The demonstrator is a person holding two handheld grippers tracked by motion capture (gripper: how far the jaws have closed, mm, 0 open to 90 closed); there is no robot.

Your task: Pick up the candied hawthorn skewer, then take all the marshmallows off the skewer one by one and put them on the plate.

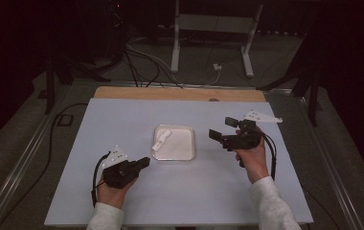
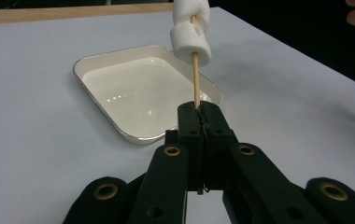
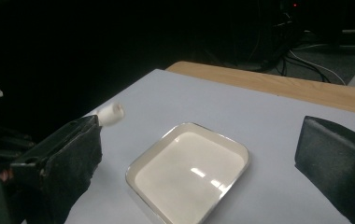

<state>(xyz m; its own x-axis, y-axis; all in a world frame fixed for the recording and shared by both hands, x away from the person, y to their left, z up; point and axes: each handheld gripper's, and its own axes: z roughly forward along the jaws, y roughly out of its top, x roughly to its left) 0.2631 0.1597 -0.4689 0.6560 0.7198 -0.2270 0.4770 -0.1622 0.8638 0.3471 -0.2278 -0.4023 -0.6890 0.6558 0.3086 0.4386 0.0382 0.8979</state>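
Left hand-held gripper (image 2: 199, 112) clamped on skewer (image 2: 195, 79); marshmallows (image 2: 190, 32) above tray (image 2: 119, 100); right hand-held gripper (image 1: 223, 129) open, empty.

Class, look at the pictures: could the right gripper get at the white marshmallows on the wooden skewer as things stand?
Probably yes: the right gripper stands open beside the white tray, with bare table between it and the white marshmallows.

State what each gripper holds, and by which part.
The left gripper clamps a wooden skewer of marshmallows by its bare lower end. The right gripper holds nothing.
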